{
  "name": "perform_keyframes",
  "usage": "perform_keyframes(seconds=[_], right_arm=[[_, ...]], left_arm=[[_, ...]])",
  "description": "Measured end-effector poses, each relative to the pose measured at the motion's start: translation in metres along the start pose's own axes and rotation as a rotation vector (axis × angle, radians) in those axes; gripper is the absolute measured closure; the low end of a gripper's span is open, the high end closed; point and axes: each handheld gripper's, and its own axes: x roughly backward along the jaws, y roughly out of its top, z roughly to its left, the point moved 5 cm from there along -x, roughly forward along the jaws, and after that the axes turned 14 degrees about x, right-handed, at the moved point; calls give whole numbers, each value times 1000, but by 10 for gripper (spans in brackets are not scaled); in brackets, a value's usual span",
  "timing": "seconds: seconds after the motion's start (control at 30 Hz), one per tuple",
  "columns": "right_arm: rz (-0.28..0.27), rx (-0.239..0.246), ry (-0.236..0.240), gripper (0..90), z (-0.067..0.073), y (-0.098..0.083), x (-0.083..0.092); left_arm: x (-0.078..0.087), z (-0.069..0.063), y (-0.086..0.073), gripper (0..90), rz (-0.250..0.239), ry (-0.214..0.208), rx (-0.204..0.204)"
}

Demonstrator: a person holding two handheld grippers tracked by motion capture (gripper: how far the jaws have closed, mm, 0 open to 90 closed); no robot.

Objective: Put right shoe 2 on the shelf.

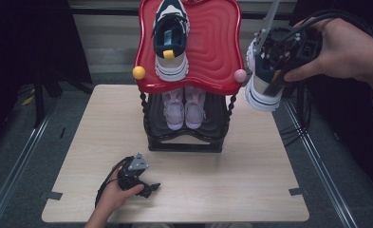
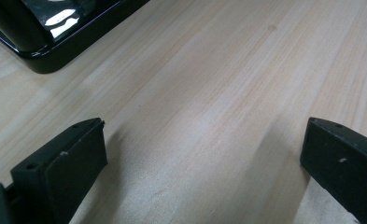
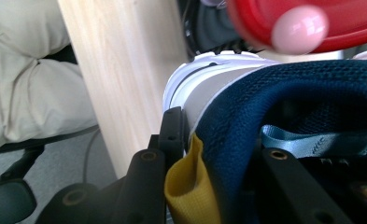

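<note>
my right tool [image 1: 275,71] is up in the air beyond the right edge of the tabletop [image 1: 250,180], level with the red top shelf [image 1: 212,42] of the shoe rack [image 1: 184,142]. its jaws are clamped on the heel collar of a navy and white sneaker [image 1: 262,92]: in the right gripper view one jaw sits outside the heel by the yellow pull tab [image 3: 188,186], the other inside the navy mesh opening, with the fabric pinched between them. the sneaker hangs off the tool, clear of any surface, just beside the pink knob [image 1: 240,75] at the shelf's near right corner.

its matching sneaker [image 1: 171,40] stands on the left part of the red shelf. a pair of pink shoes [image 1: 184,108] sits side by side on the black lower shelf. a yellow knob [image 1: 138,72] marks the shelf's near left corner.

my left tool [image 1: 146,187] rests low over the tabletop near its front edge, left of the middle. in the left gripper view its jaws stand wide apart with bare wood between them, gripping nothing; the black base of the rack shows at the far left.
</note>
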Motion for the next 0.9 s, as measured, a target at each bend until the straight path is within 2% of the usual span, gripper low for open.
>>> perform_keyframes(seconds=[0.43,0.9], right_arm=[[-4,14,-78,716,-14,24,23],[1,53,-141,715,-31,57,20]], left_arm=[[0,0,0,0,-1,2,-1],[0,0,0,0,1,-3,-1]])
